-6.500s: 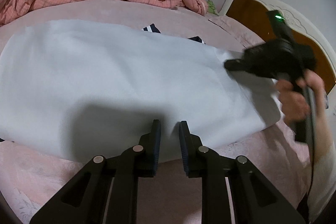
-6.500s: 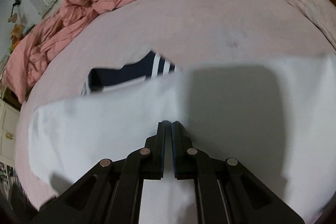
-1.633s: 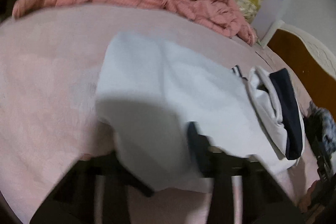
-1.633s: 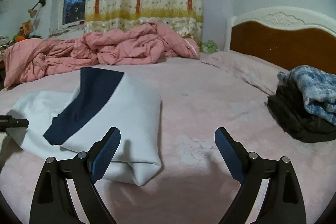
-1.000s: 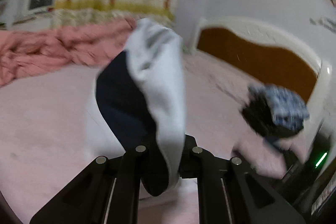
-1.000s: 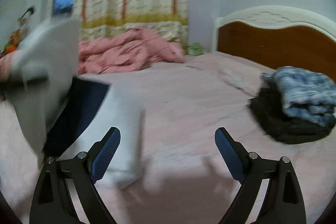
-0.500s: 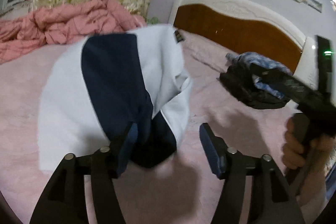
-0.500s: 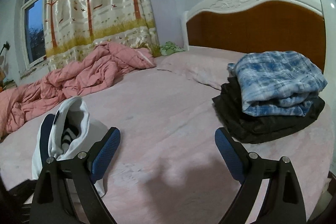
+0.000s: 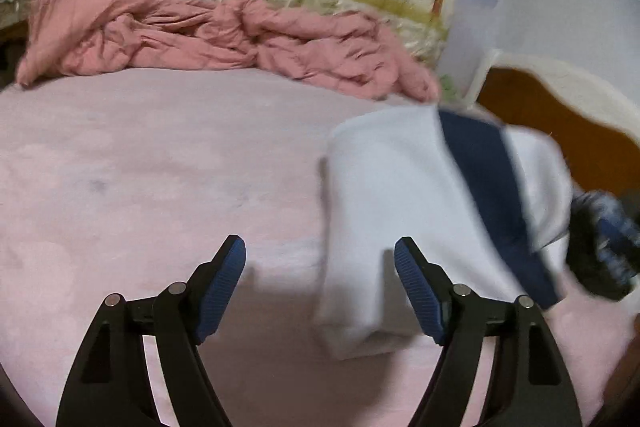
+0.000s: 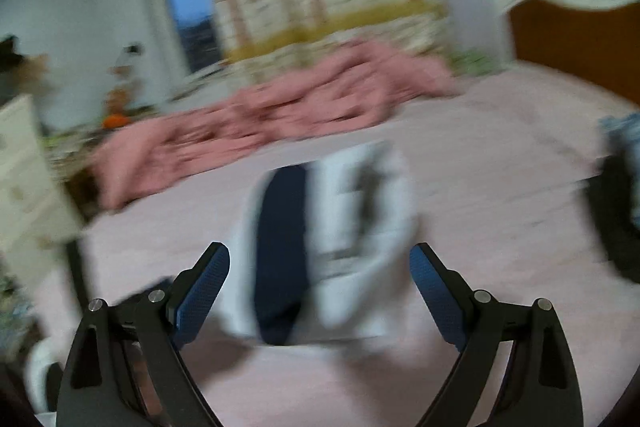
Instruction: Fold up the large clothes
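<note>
A folded white garment with a navy band [image 9: 404, 195] lies on the pink bed sheet [image 9: 140, 187], to the right of my left gripper [image 9: 320, 283]. The left jaws are opening, with only sheet between the fingers; the garment's near edge runs behind the right finger. In the blurred right wrist view the same folded garment [image 10: 332, 227] lies ahead of my right gripper [image 10: 320, 287]. That gripper is wide open and its pads do not touch the cloth.
A crumpled pink quilt [image 9: 224, 35] is heaped along the far side of the bed. A dark pile with a blue plaid garment on top [image 9: 604, 247] sits at the right, near the brown headboard [image 9: 560, 131]. A curtain and window stand behind.
The left gripper, which held the folded garment lifted, has let it go and swung left; the garment now lies on the bed. The right wrist view has swung back toward the garment.
</note>
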Motion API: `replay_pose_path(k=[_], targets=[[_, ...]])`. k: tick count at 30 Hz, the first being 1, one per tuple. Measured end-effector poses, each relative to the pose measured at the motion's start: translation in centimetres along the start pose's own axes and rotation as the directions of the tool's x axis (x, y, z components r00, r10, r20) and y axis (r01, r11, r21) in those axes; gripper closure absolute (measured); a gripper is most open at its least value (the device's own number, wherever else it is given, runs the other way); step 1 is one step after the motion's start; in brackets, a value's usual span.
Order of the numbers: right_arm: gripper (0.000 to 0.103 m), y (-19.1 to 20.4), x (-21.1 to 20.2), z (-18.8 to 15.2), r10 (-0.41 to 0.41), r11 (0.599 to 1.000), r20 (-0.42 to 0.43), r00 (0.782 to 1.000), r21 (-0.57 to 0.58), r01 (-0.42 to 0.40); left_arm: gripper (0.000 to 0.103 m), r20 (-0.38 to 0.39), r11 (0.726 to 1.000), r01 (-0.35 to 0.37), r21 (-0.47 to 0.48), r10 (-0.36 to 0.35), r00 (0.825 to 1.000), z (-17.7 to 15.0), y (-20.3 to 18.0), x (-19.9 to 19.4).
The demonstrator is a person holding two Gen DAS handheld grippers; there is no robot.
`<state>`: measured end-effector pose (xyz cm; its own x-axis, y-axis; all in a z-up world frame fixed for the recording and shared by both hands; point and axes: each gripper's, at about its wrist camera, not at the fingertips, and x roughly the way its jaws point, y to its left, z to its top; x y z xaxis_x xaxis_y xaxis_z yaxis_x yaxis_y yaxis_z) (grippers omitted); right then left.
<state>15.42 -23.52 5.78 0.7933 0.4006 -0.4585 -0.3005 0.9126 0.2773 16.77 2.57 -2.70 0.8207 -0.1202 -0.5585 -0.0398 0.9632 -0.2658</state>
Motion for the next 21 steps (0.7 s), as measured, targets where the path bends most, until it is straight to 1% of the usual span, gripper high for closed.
replay_pose_path(k=[1, 2, 3, 4, 6, 7, 8, 9, 10, 11, 12, 14, 17, 19, 21], targets=[[0.015, 0.6, 0.6, -0.1, 0.034, 0.999, -0.008, 0.999, -0.006, -0.034, 0.029, -0.016, 1.0, 0.021, -0.002, -0.021, 1.0, -0.5, 0.0, 0.3], [0.021, 1.2, 1.4, -0.1, 0.051, 0.999, -0.019, 0.999, -0.017, -0.051, 0.029, -0.026, 1.0, 0.031, -0.005, -0.031, 0.999, -0.7, 0.0, 0.6], [0.027, 1.6, 2.5, -0.1, 0.047, 0.998, -0.04, 0.998, -0.027, -0.048, 0.029, -0.026, 0.999, 0.035, -0.004, -0.035, 0.999, -0.8, 0.0, 0.6], [0.031, 1.7, 3.8, 0.0, 0.027, 0.999, -0.067, 0.997, -0.027, -0.029, 0.029, -0.018, 0.999, 0.039, -0.002, -0.039, 0.999, -0.9, 0.1, 0.4], [0.043, 1.5, 5.8, 0.1, 0.004, 1.0, -0.109, 0.994, -0.013, -0.006, 0.029, -0.008, 0.998, 0.058, 0.002, -0.058, 0.998, -0.7, 0.0, 0.3], [0.046, 1.2, 7.2, 0.1, -0.021, 1.0, -0.129, 0.991, -0.006, 0.02, 0.029, -0.002, 0.998, 0.069, 0.01, -0.069, 0.998, -0.8, -0.1, -0.1], [0.056, 0.9, 7.9, 0.1, -0.042, 0.999, -0.14, 0.989, -0.003, 0.042, 0.029, 0.002, 0.997, 0.079, 0.019, -0.079, 0.997, -0.9, -0.1, -0.5], [0.071, 0.6, 8.8, 0.1, -0.065, 0.998, -0.153, 0.986, -0.002, 0.065, 0.029, 0.004, 0.995, 0.092, 0.03, -0.092, 0.996, -0.9, -0.3, -0.6], [0.077, 0.3, 9.6, 0.0, -0.077, 0.997, -0.167, 0.983, -0.001, 0.078, 0.029, 0.004, 0.994, 0.099, 0.038, -0.1, 0.995, -0.9, -0.6, -0.6], [0.09, 0.0, 10.0, 0.3, -0.077, 0.997, -0.176, 0.981, 0.0, 0.079, 0.029, 0.006, 0.994, 0.106, 0.041, -0.106, 0.994, -0.7, -0.8, -0.6], [0.096, -0.4, 10.2, 0.4, -0.072, 0.997, -0.175, 0.982, -0.002, 0.072, 0.028, 0.009, 0.993, 0.116, 0.038, -0.116, 0.993, -0.6, -0.9, -0.7], [0.096, -0.8, 9.6, 0.4, -0.095, 0.995, -0.14, 0.986, -0.004, 0.096, 0.028, 0.015, 0.991, 0.131, 0.023, -0.131, 0.991, -0.1, -0.8, -0.8], [0.097, -1.8, 8.9, 0.5, -0.145, 0.988, -0.13, 0.981, 0.038, 0.151, 0.028, 0.008, 0.986, 0.164, -0.023, -0.164, 0.986, 1.0, -0.6, -0.6], [0.097, -2.5, 8.3, 0.1, -0.174, 0.982, -0.126, 0.977, 0.052, 0.181, 0.028, -0.011, 0.979, 0.195, -0.062, -0.196, 0.981, 1.8, -0.5, -0.2], [0.097, -3.2, 8.5, -0.4, -0.207, 0.976, -0.129, 0.97, 0.038, 0.213, 0.028, -0.046, 0.974, 0.21, -0.084, -0.214, 0.976, 2.5, -0.7, 0.4]])
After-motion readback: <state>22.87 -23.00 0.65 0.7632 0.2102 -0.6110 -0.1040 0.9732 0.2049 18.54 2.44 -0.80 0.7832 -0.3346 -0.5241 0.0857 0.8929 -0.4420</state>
